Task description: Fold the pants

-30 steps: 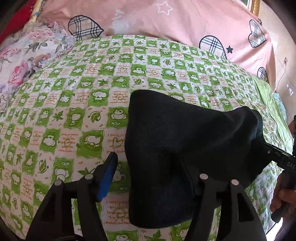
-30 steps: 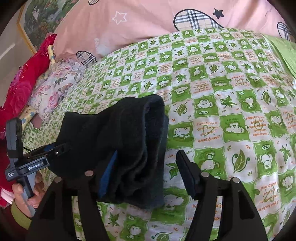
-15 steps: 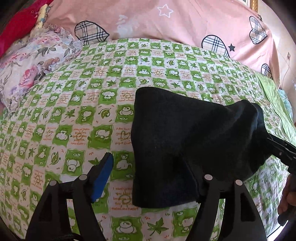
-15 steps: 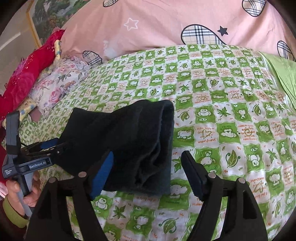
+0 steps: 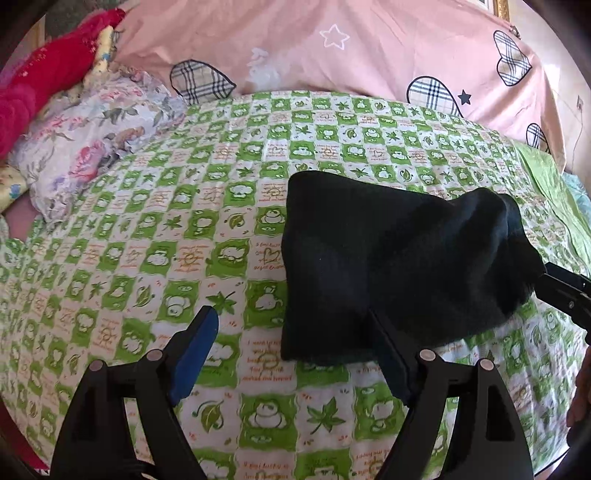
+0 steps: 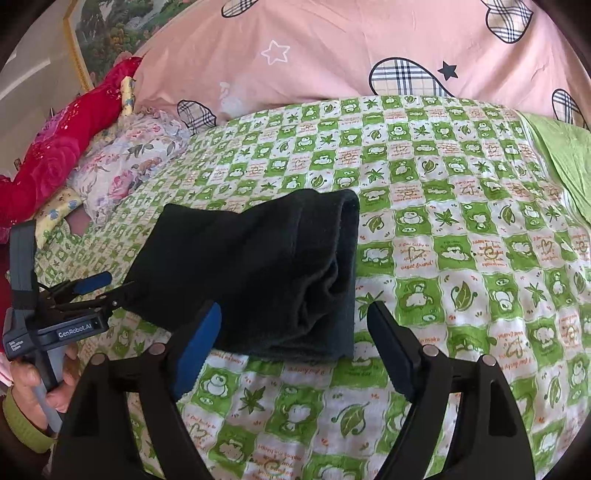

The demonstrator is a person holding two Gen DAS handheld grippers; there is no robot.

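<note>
The black pants (image 5: 399,266) lie folded into a compact bundle on the green-and-white checked bedspread (image 5: 184,229); they also show in the right wrist view (image 6: 258,273). My left gripper (image 5: 295,350) is open, its fingers just short of the bundle's near edge, empty. My right gripper (image 6: 295,343) is open too, at the bundle's other side, empty. Each gripper shows in the other's view: the right one (image 5: 565,291) at the bundle's right end, the left one (image 6: 92,288) at its left end.
A pink quilt with plaid hearts (image 5: 369,55) rises at the back. A floral pillow (image 5: 92,136) and red bedding (image 5: 44,81) lie at the left. A plain green sheet (image 6: 561,155) lies at the right. A framed picture (image 6: 107,33) hangs behind.
Both grippers have drawn back from the folded pants, which now rest on the bed. The cloth no longer drapes over either gripper's fingers.
</note>
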